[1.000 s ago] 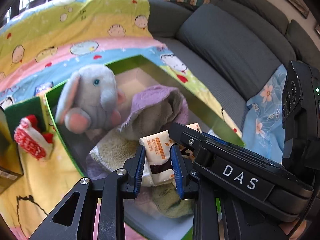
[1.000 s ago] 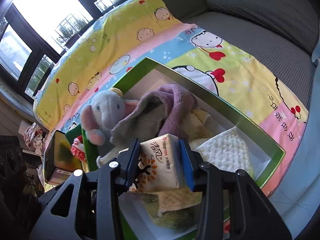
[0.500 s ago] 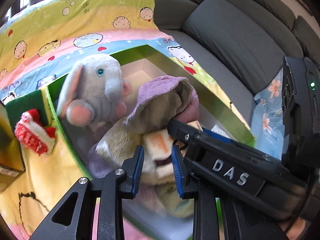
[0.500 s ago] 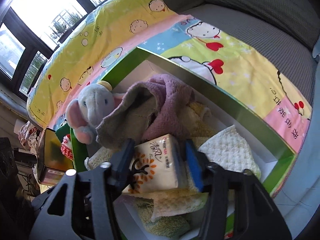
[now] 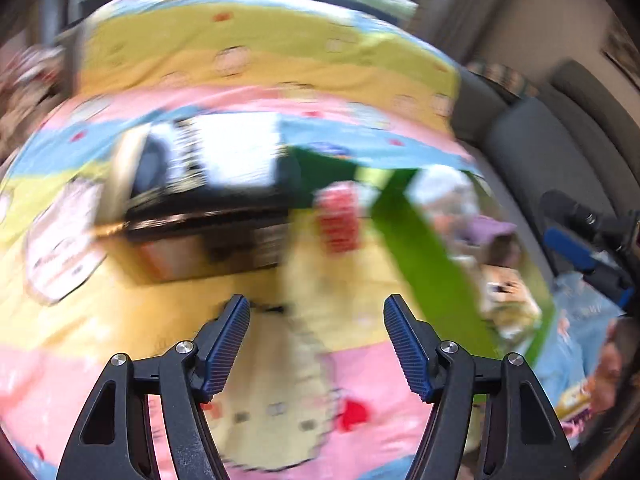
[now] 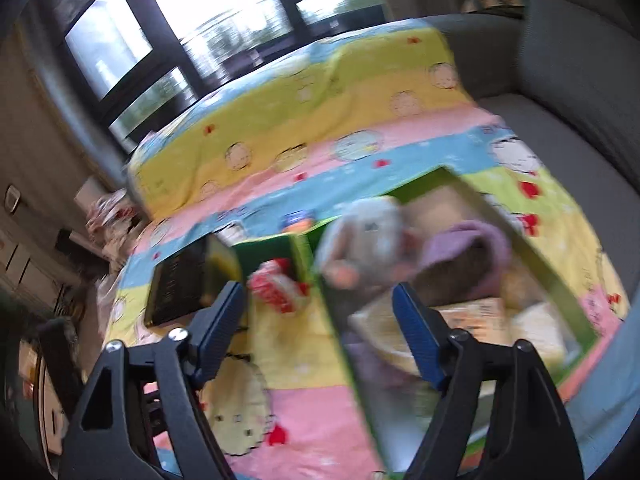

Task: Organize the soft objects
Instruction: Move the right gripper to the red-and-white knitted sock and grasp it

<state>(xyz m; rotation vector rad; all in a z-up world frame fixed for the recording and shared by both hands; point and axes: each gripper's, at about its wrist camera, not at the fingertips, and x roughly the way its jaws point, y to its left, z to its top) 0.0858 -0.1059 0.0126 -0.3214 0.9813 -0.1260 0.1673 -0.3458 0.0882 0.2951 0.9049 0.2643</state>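
Note:
Both views are motion-blurred. My left gripper (image 5: 316, 340) hovers over the cartoon blanket (image 5: 280, 380); its jaws are opening and nothing is between them. Ahead of it lies a red and white soft toy (image 5: 338, 220) beside the green box wall (image 5: 424, 260). My right gripper (image 6: 320, 320) is open and empty above the box's left wall (image 6: 340, 340). The box holds a grey elephant plush (image 6: 368, 236), a purple towel (image 6: 468, 248), a tissue pack (image 6: 472, 316) and cream cloths. The red toy (image 6: 276, 288) lies outside the box.
A black box (image 5: 208, 208) sits on the blanket left of the red toy, and shows as the black box (image 6: 180, 284) in the right wrist view. Grey sofa cushions (image 6: 580, 80) stand behind. The right gripper's blue pad (image 5: 572, 246) shows at the left wrist view's right edge.
Both grippers let go of their tissue packs, which stay in the box. The left gripper swung left out over the blanket and opened wide. The right gripper drew back and up.

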